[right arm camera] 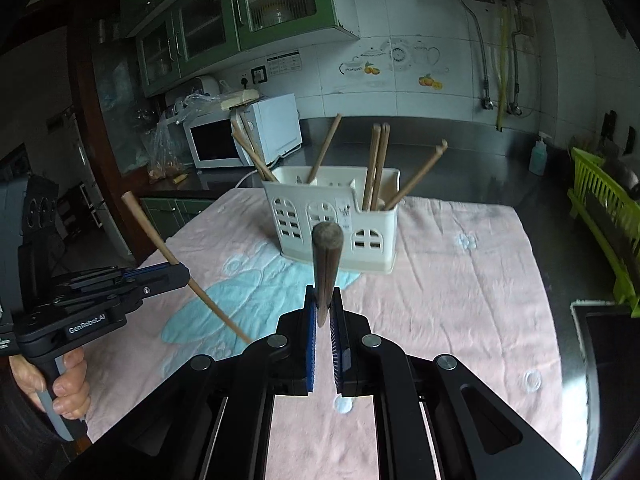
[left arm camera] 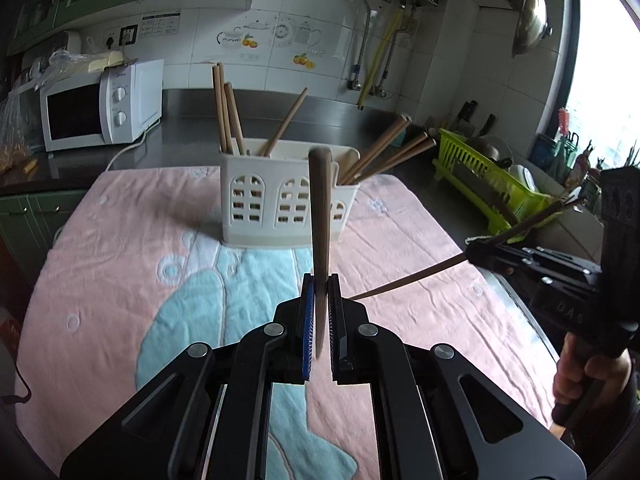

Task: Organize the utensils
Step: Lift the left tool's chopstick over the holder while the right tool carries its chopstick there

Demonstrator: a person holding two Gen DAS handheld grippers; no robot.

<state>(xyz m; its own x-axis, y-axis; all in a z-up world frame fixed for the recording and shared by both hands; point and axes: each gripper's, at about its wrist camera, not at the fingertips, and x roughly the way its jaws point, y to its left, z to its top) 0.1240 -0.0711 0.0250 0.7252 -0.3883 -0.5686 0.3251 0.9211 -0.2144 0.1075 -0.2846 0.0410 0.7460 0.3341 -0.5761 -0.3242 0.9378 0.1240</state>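
A white utensil holder [left arm camera: 276, 196] with arched cut-outs stands on the pink towel [left arm camera: 132, 240]; it also shows in the right wrist view [right arm camera: 336, 224]. Several wooden chopsticks [left arm camera: 226, 108] lean in its compartments. My left gripper [left arm camera: 320, 300] is shut on a wooden chopstick [left arm camera: 320, 216] that points forward at the holder. My right gripper [right arm camera: 324, 304] is shut on dark wooden chopsticks [right arm camera: 327, 256], held above the towel short of the holder. The right gripper shows at the right of the left wrist view [left arm camera: 486, 250], the left gripper at the left of the right wrist view [right arm camera: 176, 274].
A white microwave [left arm camera: 96, 104] stands on the steel counter at the back left. A green dish rack [left arm camera: 488, 180] with dishes sits at the right. Tiled wall and pipes are behind. The towel [right arm camera: 460, 280] covers the table around the holder.
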